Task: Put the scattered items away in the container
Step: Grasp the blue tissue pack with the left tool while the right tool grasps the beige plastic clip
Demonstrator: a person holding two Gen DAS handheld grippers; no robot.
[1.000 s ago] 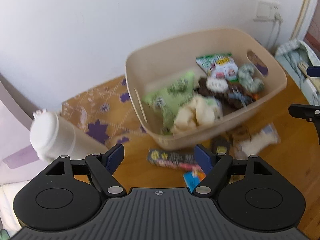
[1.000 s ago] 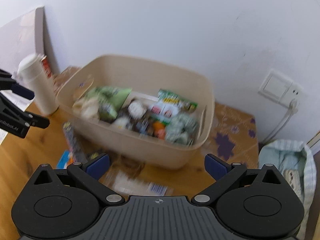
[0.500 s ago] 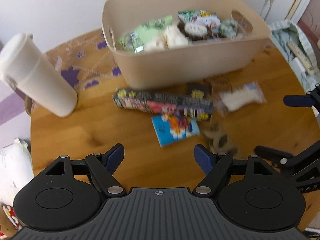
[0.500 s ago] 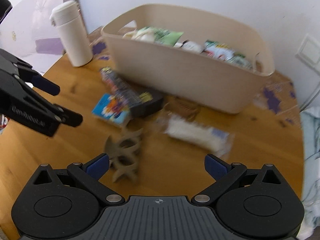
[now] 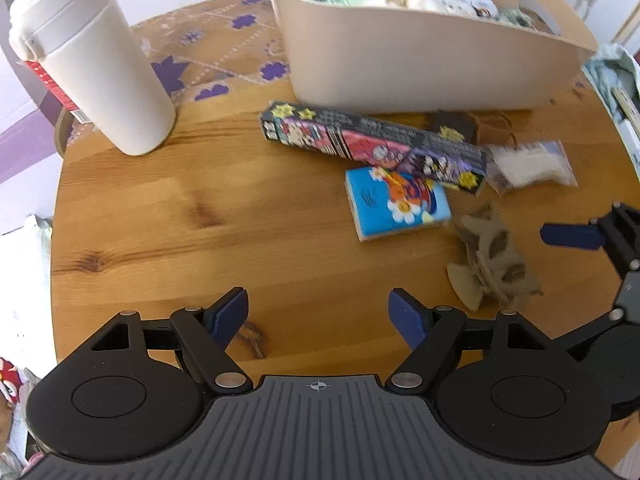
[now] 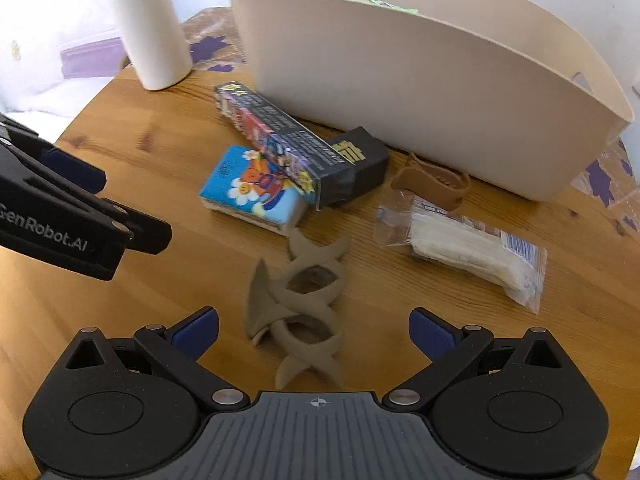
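Note:
A beige tub (image 5: 420,60) (image 6: 420,80) holding several snack packs stands at the back of the round wooden table. In front of it lie a long dark printed box (image 5: 372,146) (image 6: 280,136), a blue tissue pack (image 5: 396,204) (image 6: 252,192), a clear packet of white sticks (image 5: 528,166) (image 6: 468,248), a brown hair claw (image 6: 432,182) and a grey-brown twisted clip (image 5: 492,264) (image 6: 304,304). My right gripper (image 6: 314,332) is open, with the twisted clip between its fingers. My left gripper (image 5: 318,316) is open and empty over bare wood.
A tall white tumbler (image 5: 92,60) (image 6: 152,24) stands at the back left beside a patterned mat (image 5: 208,60). The table edge (image 5: 54,240) curves on the left. A cloth bag (image 5: 616,80) sits off the right side.
Both grippers have dropped from above the tub to low over the table. The right one has closed in on the twisted clip. Both stayed open.

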